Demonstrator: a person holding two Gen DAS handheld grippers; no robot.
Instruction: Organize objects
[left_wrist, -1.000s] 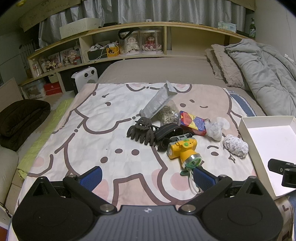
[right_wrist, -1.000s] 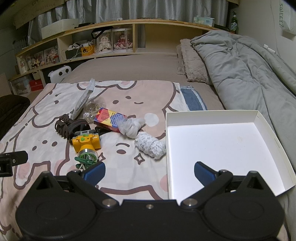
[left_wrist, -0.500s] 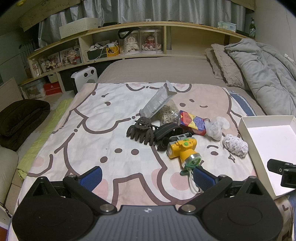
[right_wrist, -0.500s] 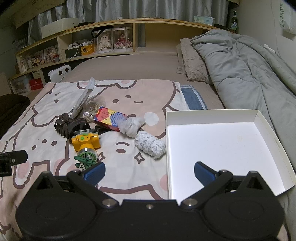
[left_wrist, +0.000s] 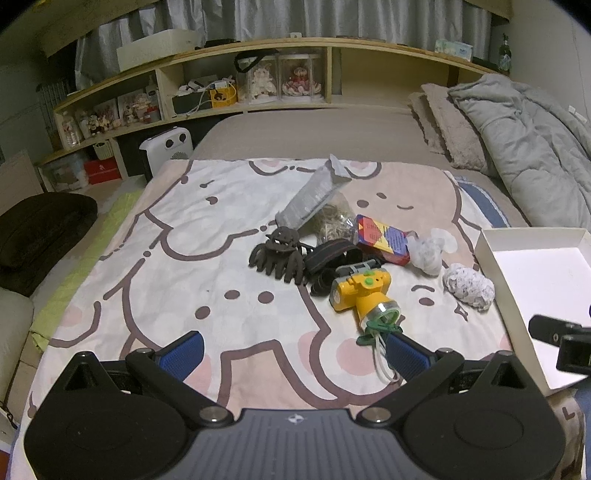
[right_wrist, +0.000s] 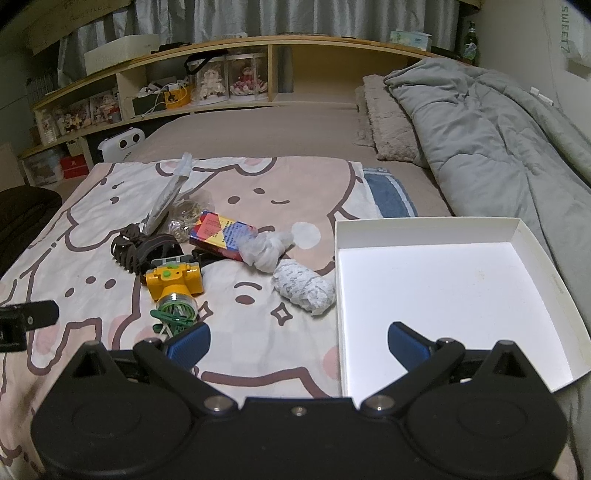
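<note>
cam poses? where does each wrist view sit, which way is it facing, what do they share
Left wrist: low over the blanket's near edge, facing the headboard shelves; left gripper open, clutter ahead, right gripper's tip at right.
Right wrist: further right, same heading; right gripper open, white box ahead.
Shared: yellow headlamp, hair claw, white box.

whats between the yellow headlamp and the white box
A crumpled white lace bundle lies between the yellow headlamp and the white box, close to the box's left wall; clearest in the right wrist view.

Left tongs (left_wrist: 293, 349) spread wide, yellow headlamp (left_wrist: 364, 291) ahead, white box (left_wrist: 495, 266) right
</note>
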